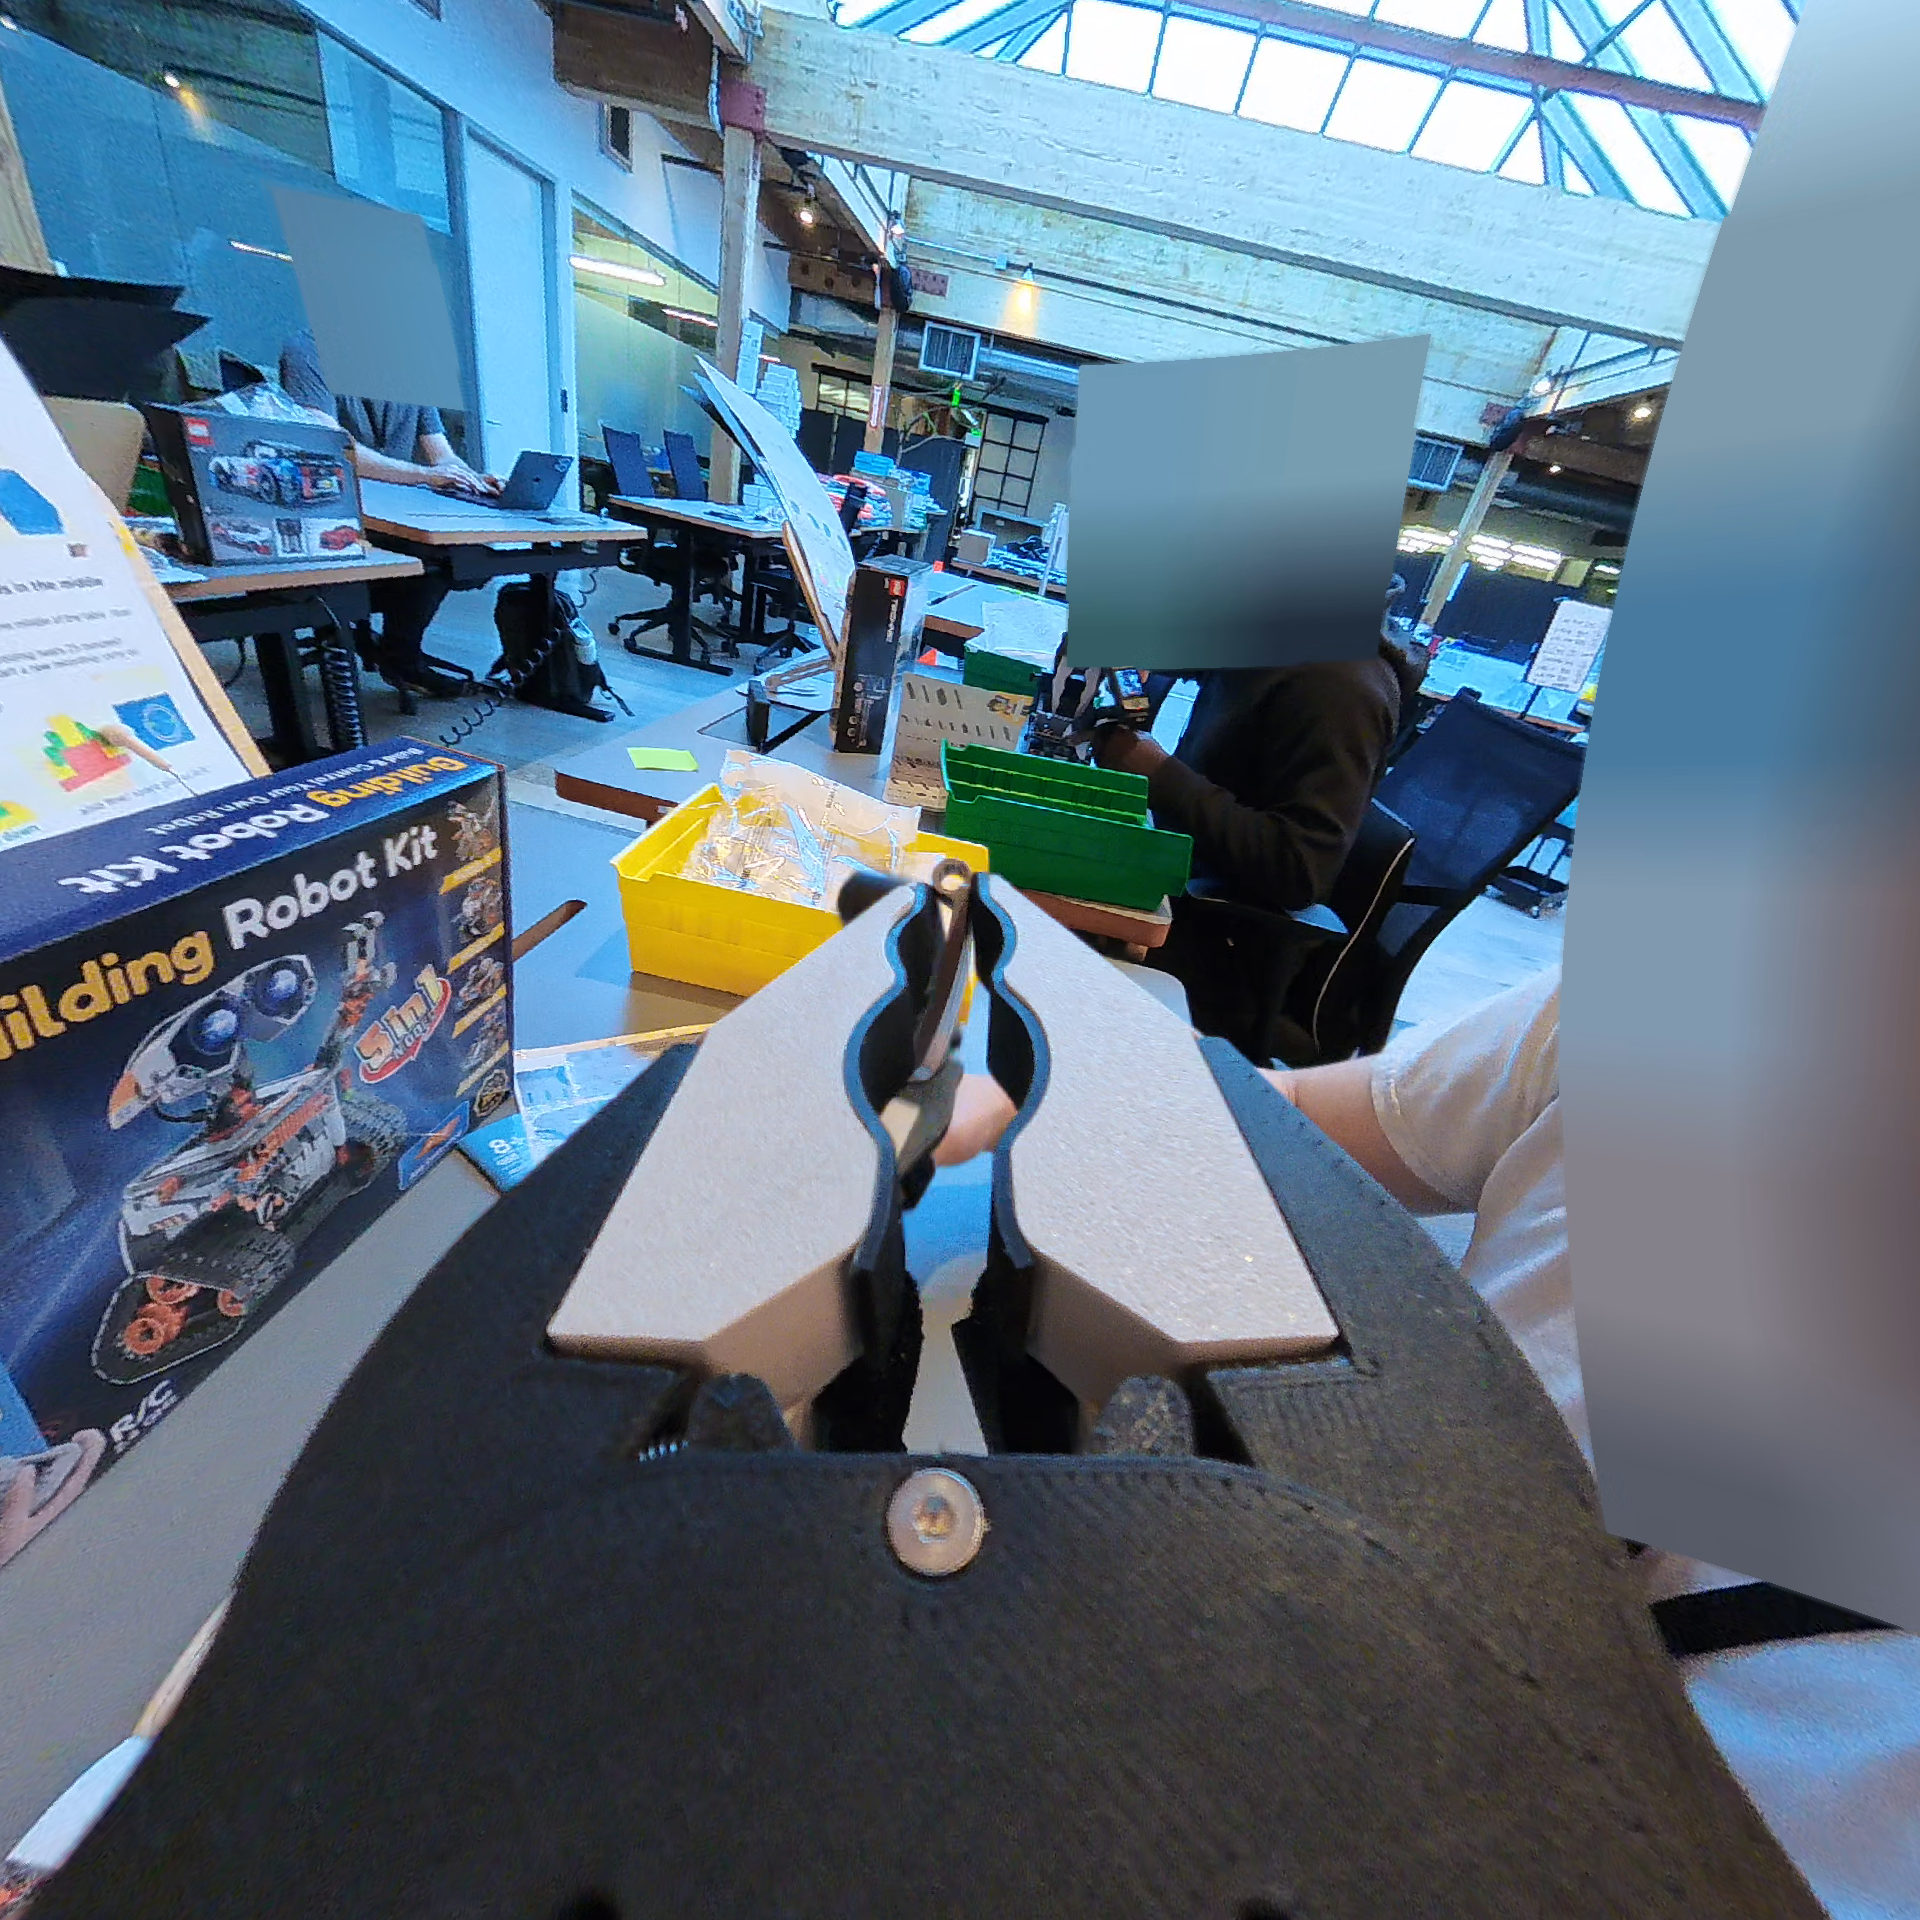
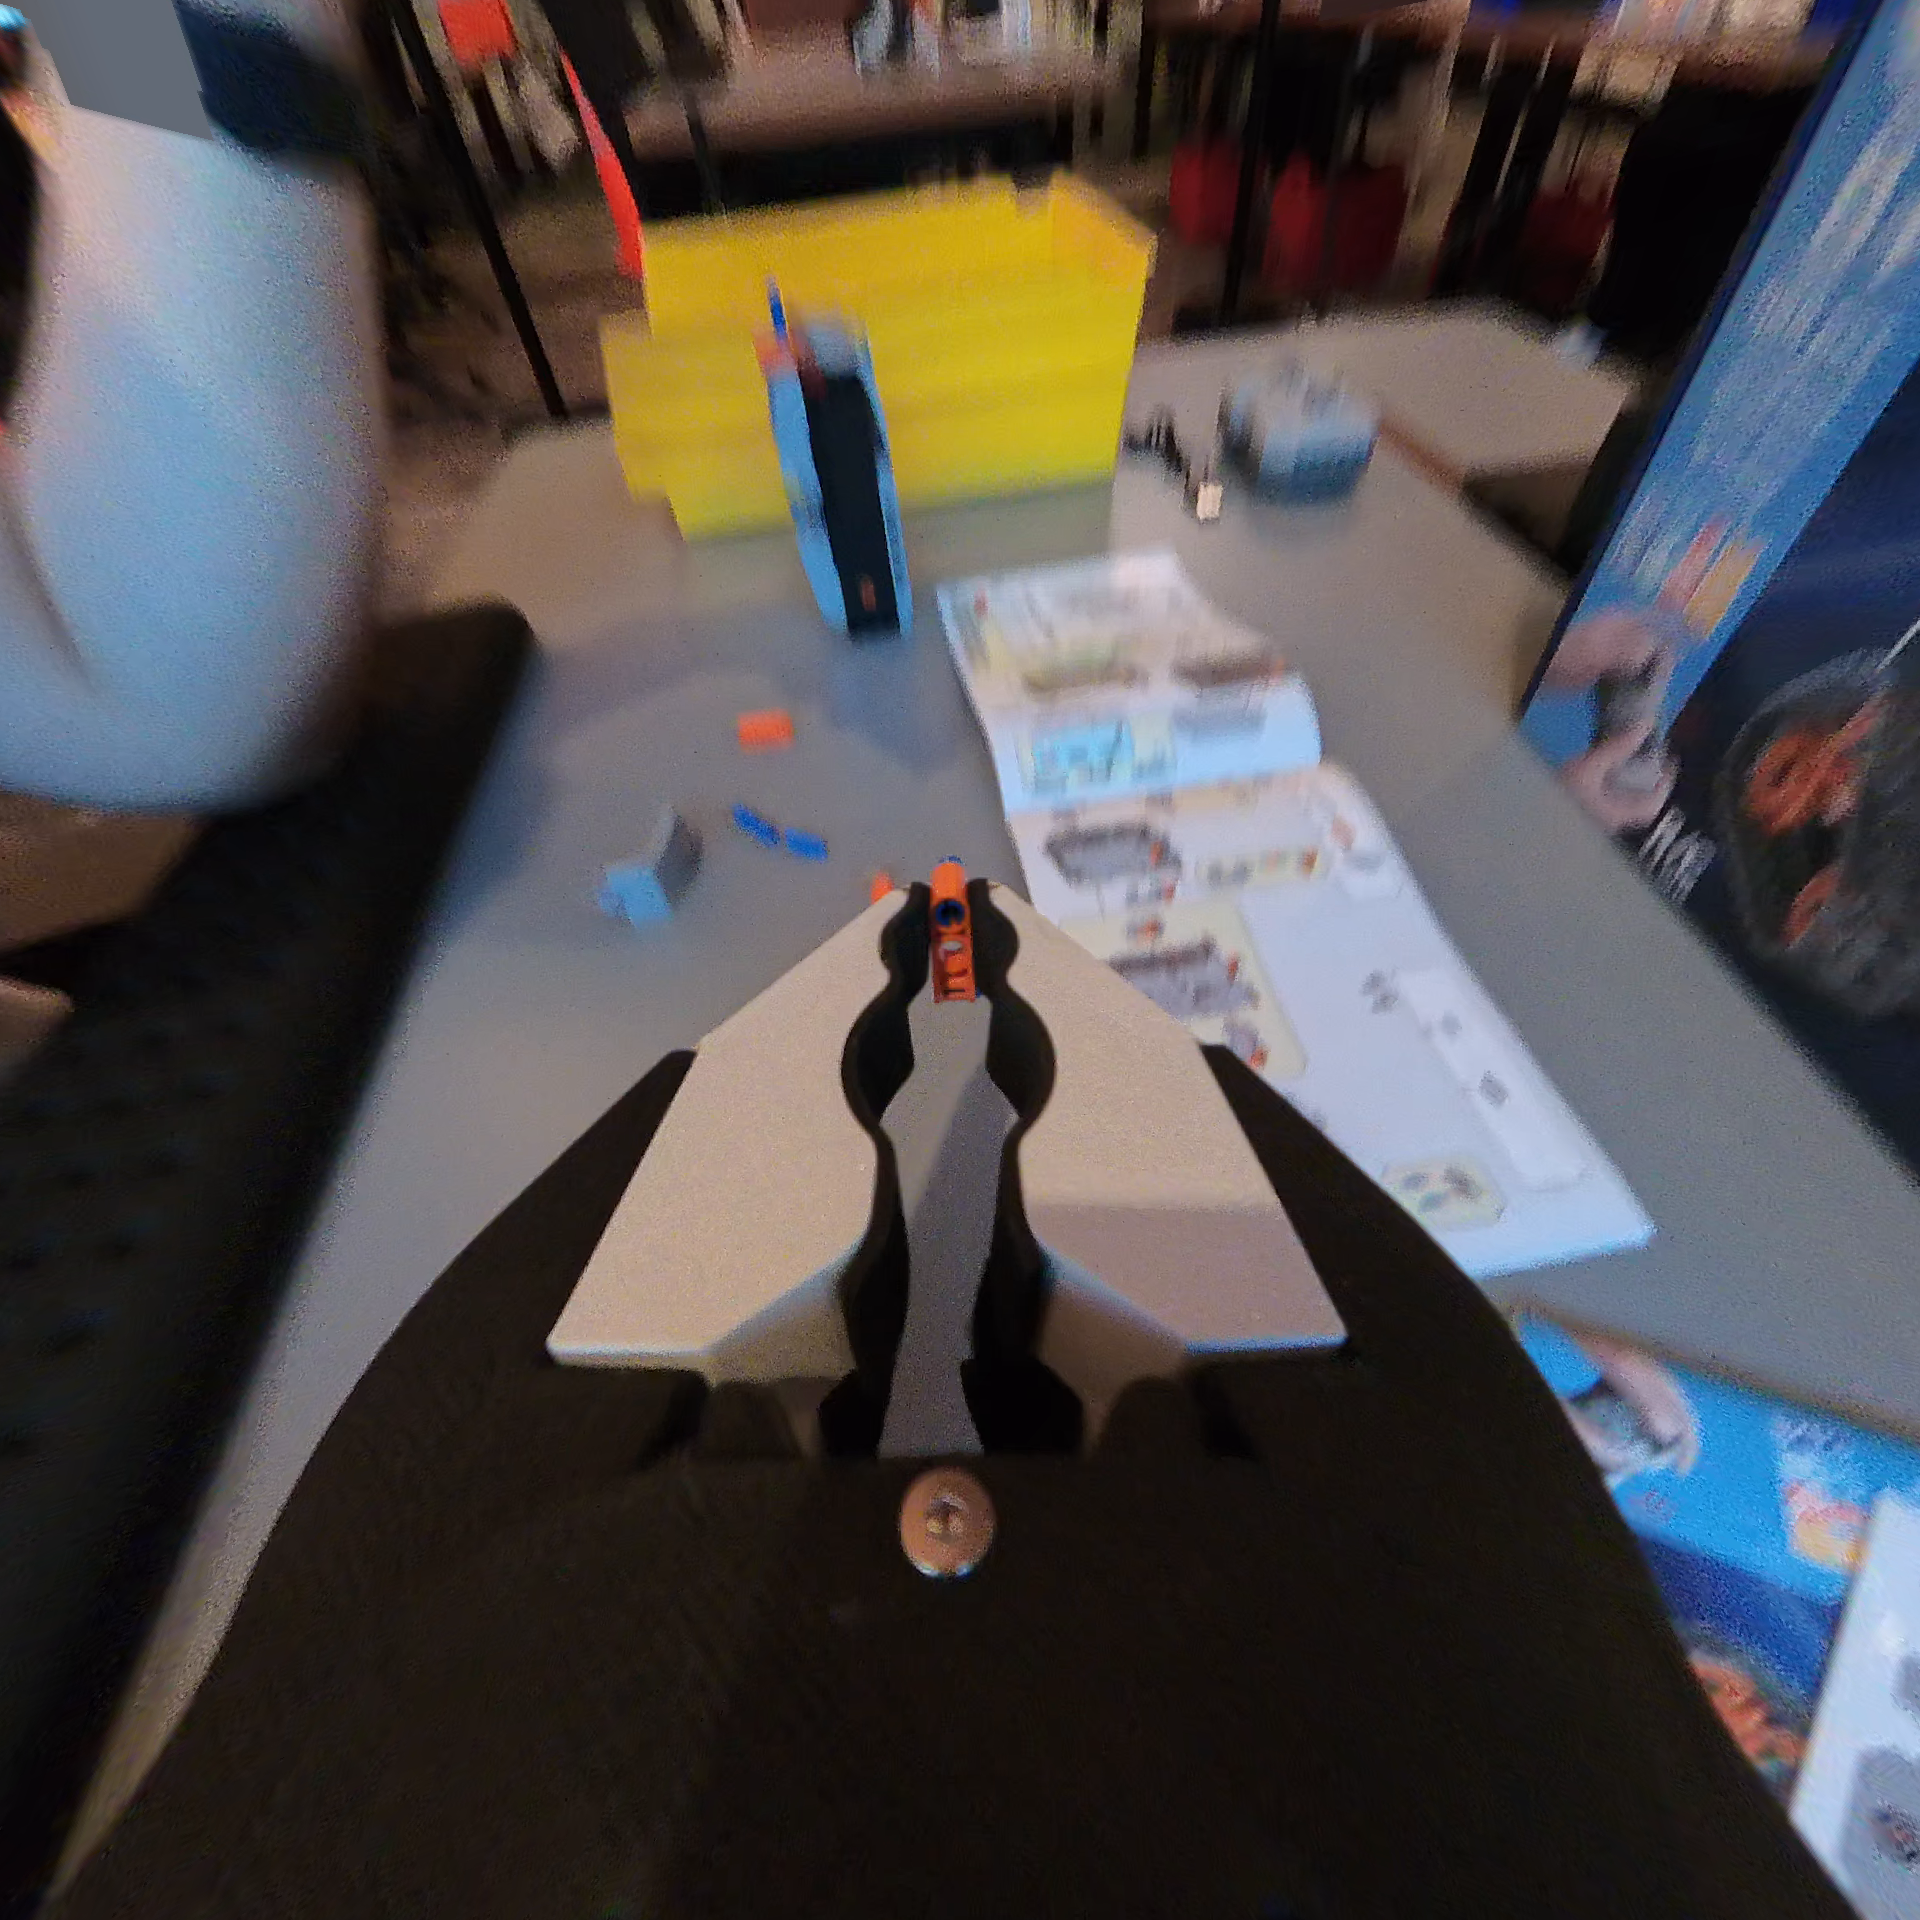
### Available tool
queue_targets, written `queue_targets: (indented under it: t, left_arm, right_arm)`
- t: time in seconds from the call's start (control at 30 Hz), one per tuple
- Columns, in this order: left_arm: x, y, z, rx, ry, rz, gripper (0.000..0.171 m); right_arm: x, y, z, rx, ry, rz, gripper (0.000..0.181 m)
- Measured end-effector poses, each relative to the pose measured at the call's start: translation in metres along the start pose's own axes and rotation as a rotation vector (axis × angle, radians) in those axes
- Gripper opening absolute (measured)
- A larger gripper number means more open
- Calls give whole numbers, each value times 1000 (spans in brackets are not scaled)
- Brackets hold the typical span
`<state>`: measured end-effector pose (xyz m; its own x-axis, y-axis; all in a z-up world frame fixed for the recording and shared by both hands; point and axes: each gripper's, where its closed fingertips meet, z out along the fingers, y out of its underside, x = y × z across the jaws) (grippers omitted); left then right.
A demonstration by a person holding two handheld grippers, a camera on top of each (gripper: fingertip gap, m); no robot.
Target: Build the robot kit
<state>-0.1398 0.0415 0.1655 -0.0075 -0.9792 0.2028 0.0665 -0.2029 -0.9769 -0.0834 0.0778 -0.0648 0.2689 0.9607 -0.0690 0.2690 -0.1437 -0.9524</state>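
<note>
1. Grey table [image 2: 644, 1039]: carries everything below; the right wrist view is motion-blurred.
2. Blue robot-kit box [image 1: 249, 1060]: stands on the table, left of the left gripper. In the right wrist view it rises along the right edge.
3. Yellow bin [image 1: 717, 914]: far side of the table, clear plastic bags [image 1: 800, 831] inside; green bins [image 1: 1060, 831] just right of it.
4. Open instruction booklet [image 2: 1247, 894]: flat on the table, right of the right gripper's tips.
5. Blue-and-black curved part [image 2: 847, 488]: upright in front of the yellow bin.
6. Left gripper [image 1: 943, 904]: jaws nearly closed, pinching a slim black-and-silver tool [image 1: 940, 997] that runs along the gap between the fingers. A bare hand [image 1: 971, 1117] shows through the gap, touching the tool's lower end.
7. Right gripper [image 2: 951, 904]: jaws narrowed to a slit, tips clamped on a small orange piece with a blue pin [image 2: 951, 935], held above the table.
8. Loose small bits [image 2: 774, 826]: blue, orange and grey pieces scattered on the table, left of and beyond the right gripper's tips.
</note>
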Motion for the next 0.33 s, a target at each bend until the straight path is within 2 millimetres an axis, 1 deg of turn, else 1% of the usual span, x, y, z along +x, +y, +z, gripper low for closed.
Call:
queue_targets:
  t: [0.07,0.13,0.17,0.2,0.23,0.27,0.3,0.33]
  left_arm:
    - [1,-2,0,9,13,-8,4]
    - [6,-4,1,23,36,-14,4]
    - [10,-6,2,30,51,-14,4]
    - [14,-7,2,38,65,-10,4]
    - [19,-10,3,49,80,-1,4]
    - [25,-12,4,60,97,10,4]
    - [31,-14,5,68,119,21,4]
    - [39,-16,7,74,144,29,4]
  right_arm:
    - [-7,-50,-15,119,-2,-25,5]
    - [-20,-105,-32,217,5,-78,5]
    - [-31,-133,-40,261,-13,-105,6]
    - [-45,-158,-47,288,-51,-126,6]
    - [-55,-182,-54,309,-56,-134,5]
    - [-62,-202,-61,334,-35,-139,5]
    - [-72,-218,-68,362,-34,-143,5]
    - [-85,-227,-73,386,-66,-138,5]
